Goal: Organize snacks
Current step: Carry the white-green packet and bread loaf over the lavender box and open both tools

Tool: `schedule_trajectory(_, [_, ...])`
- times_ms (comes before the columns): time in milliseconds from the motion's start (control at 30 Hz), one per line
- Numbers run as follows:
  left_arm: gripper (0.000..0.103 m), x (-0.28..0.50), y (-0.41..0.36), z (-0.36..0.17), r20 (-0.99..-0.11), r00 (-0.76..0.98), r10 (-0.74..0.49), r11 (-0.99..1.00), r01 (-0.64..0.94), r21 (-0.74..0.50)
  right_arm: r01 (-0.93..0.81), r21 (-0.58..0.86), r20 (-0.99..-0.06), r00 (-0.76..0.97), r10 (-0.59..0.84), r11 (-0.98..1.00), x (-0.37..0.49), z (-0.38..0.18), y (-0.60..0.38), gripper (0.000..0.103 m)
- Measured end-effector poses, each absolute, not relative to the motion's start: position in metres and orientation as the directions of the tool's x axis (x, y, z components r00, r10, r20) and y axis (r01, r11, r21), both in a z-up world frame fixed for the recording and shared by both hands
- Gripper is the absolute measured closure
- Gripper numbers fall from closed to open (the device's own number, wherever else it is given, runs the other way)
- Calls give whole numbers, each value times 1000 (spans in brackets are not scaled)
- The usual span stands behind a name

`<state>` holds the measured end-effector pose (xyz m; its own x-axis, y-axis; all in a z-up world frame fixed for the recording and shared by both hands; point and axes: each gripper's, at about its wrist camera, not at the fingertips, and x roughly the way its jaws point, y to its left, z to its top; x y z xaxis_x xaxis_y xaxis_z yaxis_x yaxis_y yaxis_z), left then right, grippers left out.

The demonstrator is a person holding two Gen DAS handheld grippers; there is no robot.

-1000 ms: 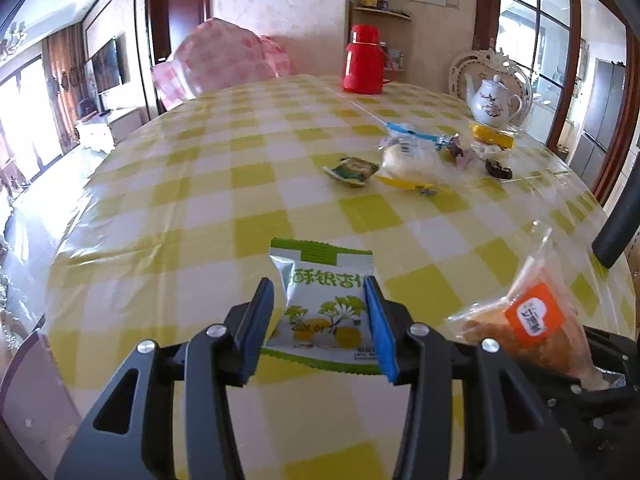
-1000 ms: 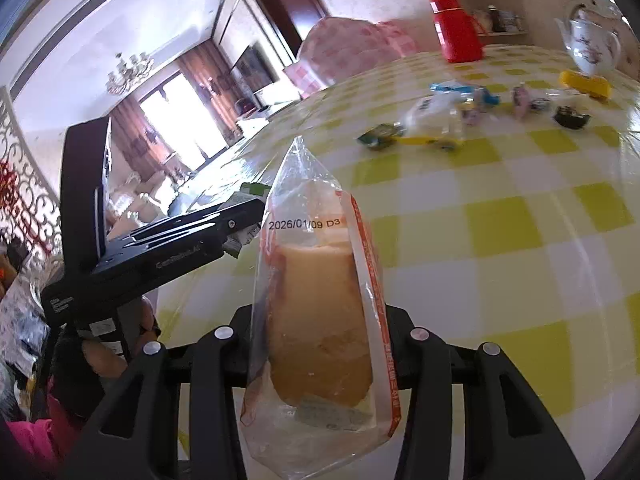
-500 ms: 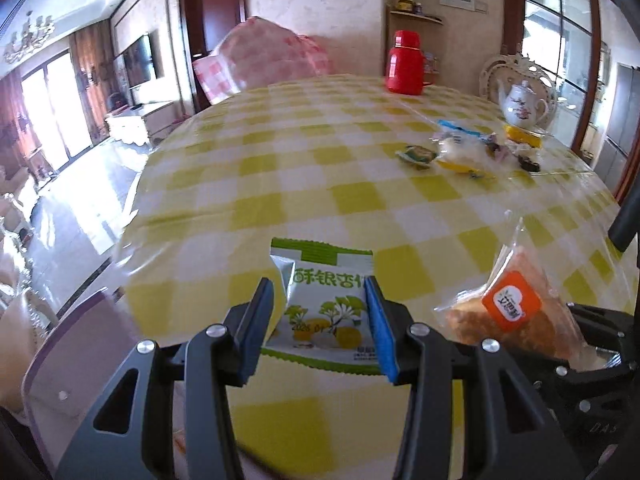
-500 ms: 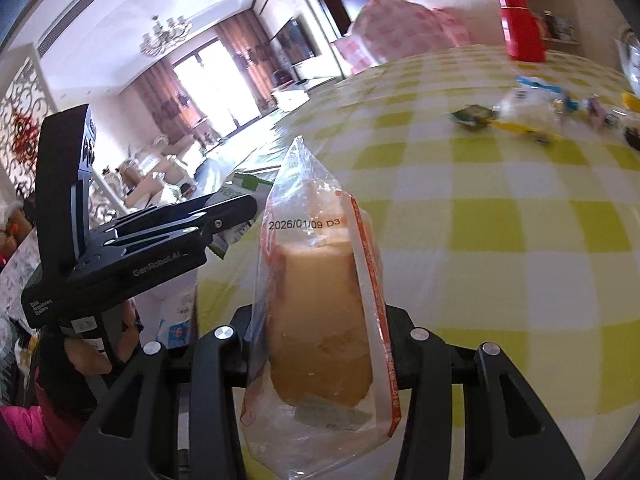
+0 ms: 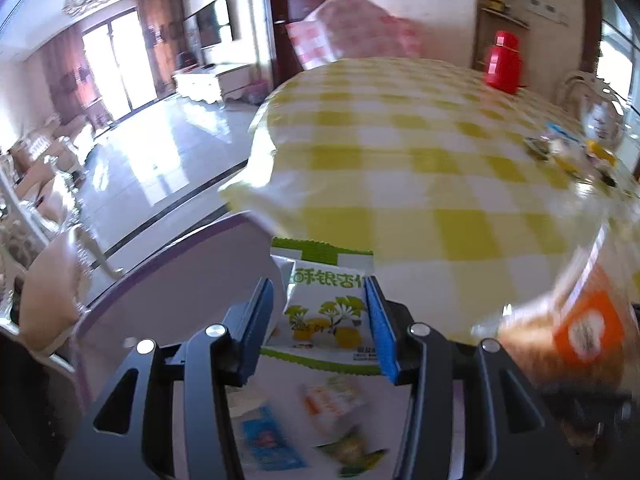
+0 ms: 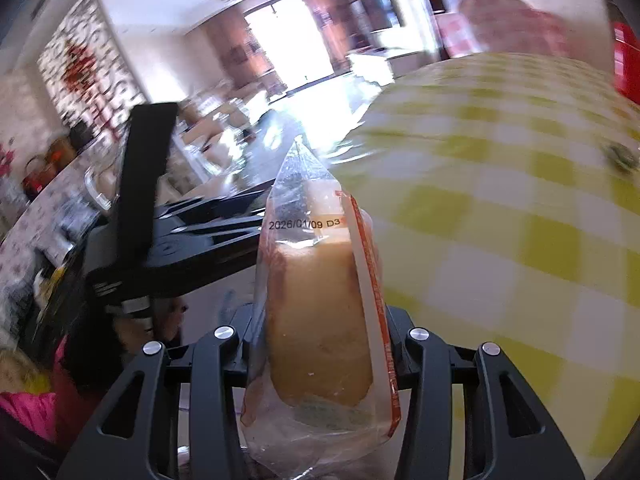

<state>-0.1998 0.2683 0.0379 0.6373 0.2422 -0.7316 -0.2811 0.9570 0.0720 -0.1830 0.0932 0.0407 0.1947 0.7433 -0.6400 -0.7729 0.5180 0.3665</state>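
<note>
Firmly, the left gripper [image 5: 320, 320] has its blue pads clamped on the sides of a green-and-white snack packet [image 5: 326, 312], held upright above a white bin [image 5: 168, 292] with a purple rim that stands just off the table [image 5: 420, 168] edge. Inside the bin, below the packet, lie blurred wrappers: a blue one [image 5: 268, 440], an orange-and-white one [image 5: 332, 400] and a green-yellow one [image 5: 352, 456]. The right gripper [image 6: 316, 344] pinches a clear bag of bread [image 6: 320, 320], narrow end up, beside the table's yellow-checked cloth; the left gripper's black body [image 6: 180, 248] sits just to its left there. Farther across the table a red flask [image 5: 502, 62] stands, and more snacks [image 5: 568, 152] lie near a teapot [image 5: 600, 120].
</note>
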Motion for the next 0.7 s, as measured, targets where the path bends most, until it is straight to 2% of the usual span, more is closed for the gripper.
schedule_trajectory(167, [55,-214,303,47,-715,618,327,923,-371,103,-810,387,-648,101,755,441,-204,35,134,59])
schedule_trajectory(200, [55,-218,311,50,-708,612,353,911,-396,113,-817,420,-629,53,776,396,-209,33,139,55])
schedule_trajectory(267, [41,-225,326,55,-704,594,388,889,-444,115,-811,486,-586,-27,810,325,-211,29,143,36])
schedule_trajectory(300, [17,-230,334,59,-696,589,410,871,-478,108,-797,518,-553,-35,833,311,-209,29,138,19])
schedule_trajectory(367, [4,-238,343,65,-673,592,444,843,-531,89,-776,541,-522,-6,853,325,-200,31,125,18])
schedule_trajectory(500, [2,-238,347,68,-690,599,406,833,-554,9,-698,573,-490,128,862,429,-167,32,77,18])
schedule_trajectory(700, [2,-202,323,38,-843,499,198,862,-499,-93,-531,618,-489,319,812,581,-128,30,-20,18])
